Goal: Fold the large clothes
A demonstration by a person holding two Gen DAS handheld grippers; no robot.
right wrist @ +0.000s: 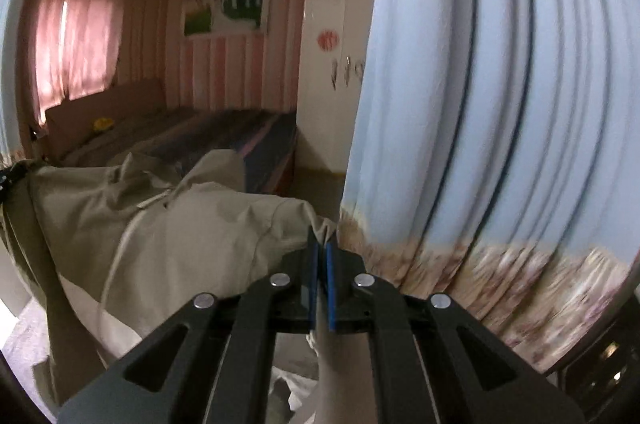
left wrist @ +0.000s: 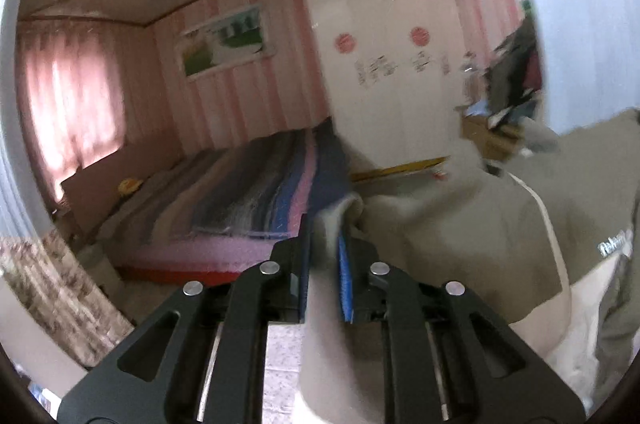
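Observation:
A large khaki hooded garment [left wrist: 460,220] with white piping and a white lower panel hangs in the air between my two grippers. My left gripper [left wrist: 326,224] is shut on a thick fold of its edge, and the cloth stretches away to the right. In the right wrist view the same garment [right wrist: 160,220] spreads to the left, with its drawstrings showing. My right gripper [right wrist: 321,244] is shut on a thin corner of it.
A bed with a striped blanket [left wrist: 248,192] stands ahead by the pink striped wall. A white wardrobe [left wrist: 384,64] is behind it. A light blue curtain [right wrist: 500,104] hangs close on the right of my right gripper. Piled clothes [left wrist: 512,80] are at the far right.

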